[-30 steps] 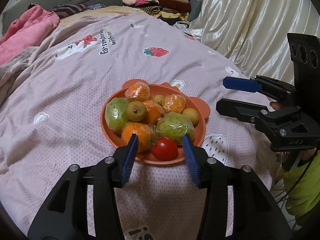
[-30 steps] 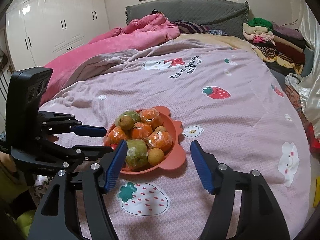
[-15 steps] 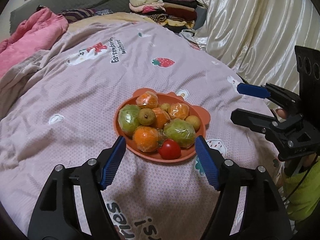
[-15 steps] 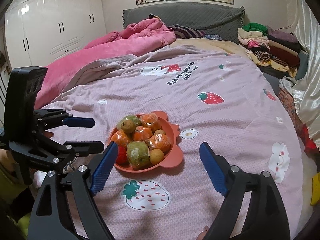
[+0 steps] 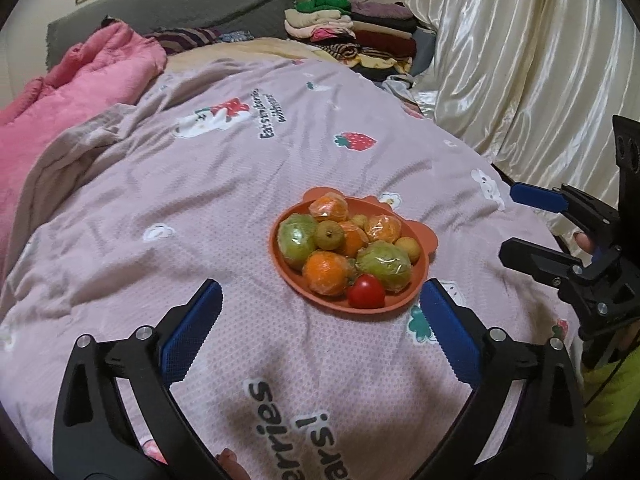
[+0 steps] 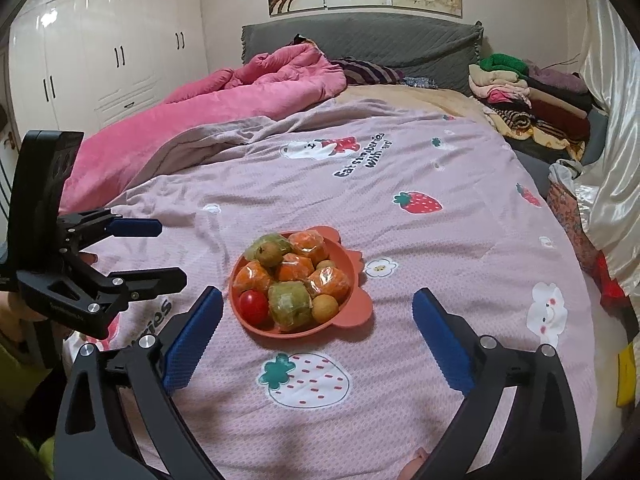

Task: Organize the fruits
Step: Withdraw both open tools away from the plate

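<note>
Fruits (image 5: pixel 344 246) heaped to the plate (image 5: pixel 418 280) rim — both grippers, left (image 5: pixel 320 312) and right (image 6: pixel 316 312), spread wide, holding nothing.

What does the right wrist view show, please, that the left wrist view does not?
Only the right wrist view shows the white wardrobe doors and the open left gripper. Only the left wrist view shows the open right gripper. Both show the orange plastic plate piled with wrapped fruit, the red tomato, the pink quilt and the stack of folded clothes.
</note>
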A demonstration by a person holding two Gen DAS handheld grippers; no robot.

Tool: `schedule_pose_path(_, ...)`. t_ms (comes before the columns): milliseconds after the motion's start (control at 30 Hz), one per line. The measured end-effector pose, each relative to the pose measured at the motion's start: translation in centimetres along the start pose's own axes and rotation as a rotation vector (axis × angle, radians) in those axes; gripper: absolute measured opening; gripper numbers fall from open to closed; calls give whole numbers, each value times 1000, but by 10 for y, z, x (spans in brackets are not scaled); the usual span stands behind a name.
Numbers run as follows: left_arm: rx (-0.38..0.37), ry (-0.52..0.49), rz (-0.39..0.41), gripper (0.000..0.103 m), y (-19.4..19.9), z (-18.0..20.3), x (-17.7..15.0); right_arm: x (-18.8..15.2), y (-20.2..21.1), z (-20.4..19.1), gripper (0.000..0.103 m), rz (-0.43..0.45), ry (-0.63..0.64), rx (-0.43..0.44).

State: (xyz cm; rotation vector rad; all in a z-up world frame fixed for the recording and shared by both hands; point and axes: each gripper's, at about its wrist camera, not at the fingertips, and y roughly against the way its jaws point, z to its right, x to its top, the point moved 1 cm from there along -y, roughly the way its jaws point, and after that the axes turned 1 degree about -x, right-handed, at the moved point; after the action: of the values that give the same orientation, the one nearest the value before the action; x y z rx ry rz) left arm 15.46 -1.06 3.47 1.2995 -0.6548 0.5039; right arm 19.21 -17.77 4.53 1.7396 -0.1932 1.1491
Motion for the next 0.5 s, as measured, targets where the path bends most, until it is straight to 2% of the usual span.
schedule_pose_path(233,59,23,36,93,21,-1,-16,-16,8,-12,98,7,-29,-3)
schedule_pose_path(500,71,40,6,93,30,4,-46,-37,24,-22,98,6,-61,-53)
